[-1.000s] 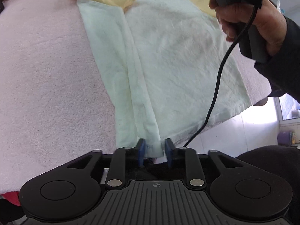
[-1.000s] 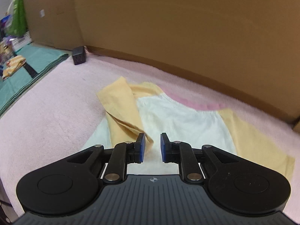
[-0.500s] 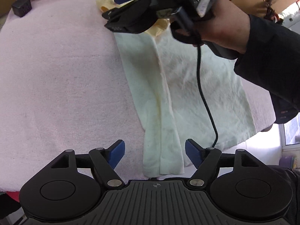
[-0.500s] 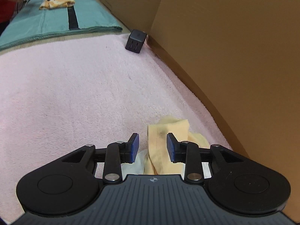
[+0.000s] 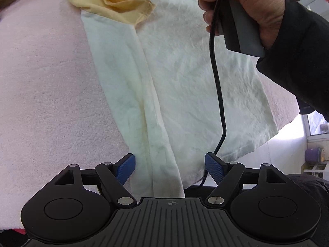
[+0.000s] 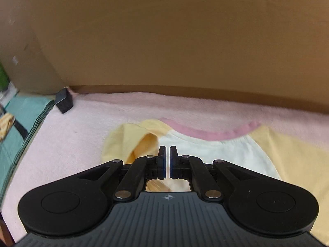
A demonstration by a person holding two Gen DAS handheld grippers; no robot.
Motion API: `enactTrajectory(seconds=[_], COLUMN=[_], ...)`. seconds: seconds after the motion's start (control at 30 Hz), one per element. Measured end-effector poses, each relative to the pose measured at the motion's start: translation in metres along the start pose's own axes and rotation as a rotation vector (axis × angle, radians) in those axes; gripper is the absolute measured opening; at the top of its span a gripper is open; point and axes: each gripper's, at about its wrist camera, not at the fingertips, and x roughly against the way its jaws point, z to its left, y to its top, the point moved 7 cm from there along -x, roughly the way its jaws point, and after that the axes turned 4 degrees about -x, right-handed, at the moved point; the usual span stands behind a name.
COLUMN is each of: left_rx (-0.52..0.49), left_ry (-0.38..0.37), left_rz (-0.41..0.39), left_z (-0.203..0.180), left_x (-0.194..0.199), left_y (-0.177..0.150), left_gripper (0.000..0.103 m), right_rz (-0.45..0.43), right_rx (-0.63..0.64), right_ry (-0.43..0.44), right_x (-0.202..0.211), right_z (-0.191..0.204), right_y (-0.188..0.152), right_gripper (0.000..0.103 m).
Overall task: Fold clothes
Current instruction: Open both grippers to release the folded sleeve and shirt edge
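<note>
A cream T-shirt [image 5: 185, 72] with yellow sleeves lies flat on the pink towel-covered table [image 5: 47, 82]; its left side is folded inward over the body. My left gripper [image 5: 169, 163] is open, its blue pads either side of the folded hem at the near edge, not gripping. The folded yellow left sleeve [image 5: 115, 2] lies at the far end. In the right wrist view the shirt [image 6: 216, 154] shows its pink collar [image 6: 209, 132] and the yellow sleeve [image 6: 131, 142]. My right gripper [image 6: 167, 160] is shut and empty above the shirt's shoulder area.
A brown cardboard wall [image 6: 164, 41] stands behind the table. A small black box [image 6: 64, 100] sits at the back left corner. A teal cloth [image 6: 22, 119] lies on the neighbouring surface. The right gripper's black cable [image 5: 218, 82] hangs over the shirt. The table edge is near right [image 5: 287, 115].
My left gripper opened, let go of the hem and stays open around it. My right gripper released the yellow sleeve, closed empty and swung to face the collar.
</note>
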Motion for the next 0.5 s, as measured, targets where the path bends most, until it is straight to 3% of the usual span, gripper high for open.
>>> enactTrajectory(seconds=[0.13, 0.23, 0.3, 0.33, 0.37, 0.5], left_rx=[-0.005, 0.004, 0.025, 0.035, 0.046, 0.092], left_ry=[0.000, 0.000, -0.001, -0.002, -0.002, 0.038], left_rz=[0.013, 0.016, -0.002, -0.012, -0.021, -0.088], left_z=[0.000, 0.002, 0.004, 0.005, 0.005, 0.013], left_x=[-0.001, -0.001, 0.003, 0.005, 0.007, 0.016], left_y=[0.001, 0.003, 0.008, 0.011, 0.013, 0.029], left_gripper=[0.086, 0.086, 0.086, 0.086, 0.086, 0.087], right_rz=[0.018, -0.012, -0.018, -0.013, -0.004, 0.077], right_rx=[-0.141, -0.167, -0.147, -0.145, -0.164, -0.248], right_ry=[-0.008, 0.084, 0.140, 0.167, 0.191, 0.245], right_x=[0.000, 0.009, 0.011, 0.010, 0.008, -0.011], right_z=[-0.035, -0.035, -0.026, -0.021, -0.019, -0.013], right_y=[-0.008, -0.007, 0.000, 0.004, 0.008, 0.018], right_gripper=[0.002, 0.006, 0.025, 0.057, 0.067, 0.062])
